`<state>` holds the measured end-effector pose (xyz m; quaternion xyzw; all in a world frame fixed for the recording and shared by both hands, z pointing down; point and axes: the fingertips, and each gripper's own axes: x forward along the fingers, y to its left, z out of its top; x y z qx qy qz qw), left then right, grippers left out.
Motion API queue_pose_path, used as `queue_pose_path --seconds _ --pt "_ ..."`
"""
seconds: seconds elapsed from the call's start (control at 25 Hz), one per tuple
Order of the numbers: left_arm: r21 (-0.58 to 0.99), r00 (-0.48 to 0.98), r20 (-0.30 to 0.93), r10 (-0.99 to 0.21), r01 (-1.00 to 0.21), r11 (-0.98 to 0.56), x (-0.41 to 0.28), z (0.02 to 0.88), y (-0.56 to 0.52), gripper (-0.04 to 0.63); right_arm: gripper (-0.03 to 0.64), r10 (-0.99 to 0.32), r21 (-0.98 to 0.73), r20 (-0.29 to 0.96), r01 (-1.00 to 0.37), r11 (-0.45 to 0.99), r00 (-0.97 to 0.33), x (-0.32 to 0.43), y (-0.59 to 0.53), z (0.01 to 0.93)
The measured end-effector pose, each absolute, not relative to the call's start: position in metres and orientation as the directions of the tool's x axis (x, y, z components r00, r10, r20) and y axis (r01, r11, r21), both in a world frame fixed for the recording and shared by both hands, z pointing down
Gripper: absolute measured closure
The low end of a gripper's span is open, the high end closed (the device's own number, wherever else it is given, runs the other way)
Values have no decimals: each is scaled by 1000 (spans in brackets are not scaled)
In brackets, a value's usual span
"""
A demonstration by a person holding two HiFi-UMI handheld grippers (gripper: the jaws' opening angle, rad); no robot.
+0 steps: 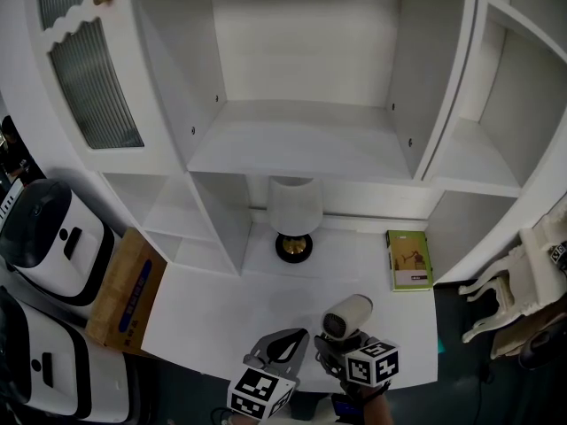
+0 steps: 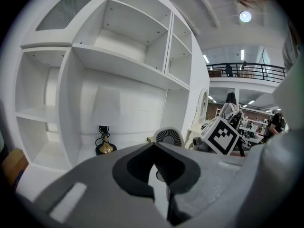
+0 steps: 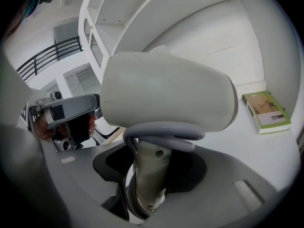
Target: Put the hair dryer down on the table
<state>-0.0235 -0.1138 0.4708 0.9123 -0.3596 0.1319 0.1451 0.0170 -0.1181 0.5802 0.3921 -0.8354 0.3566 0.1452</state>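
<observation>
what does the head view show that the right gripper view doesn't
Only the head view: the lamp at the back of the white table, and the cardboard box at left. Only the right gripper view: the grey cord coiled round the hair dryer handle, with the right gripper clamped on that handle. Both: the hair dryer, held above the table, and the green book lying on it.

I'm working in a mock home corner inside a big hall: a white shelf unit (image 1: 301, 140), a lamp (image 1: 294, 211) and book (image 1: 408, 259) along the table's (image 1: 266, 308) back edge, and a railed mezzanine (image 2: 247, 72) showing behind.
</observation>
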Motion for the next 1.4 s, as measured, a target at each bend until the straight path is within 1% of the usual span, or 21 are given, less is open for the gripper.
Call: queue_pose_path --seconds 1.4 --pt "188 685 380 -622 -716 -672 -36 486 -117 594 397 -469 -496 593 -755 428 -655 8 -123 621"
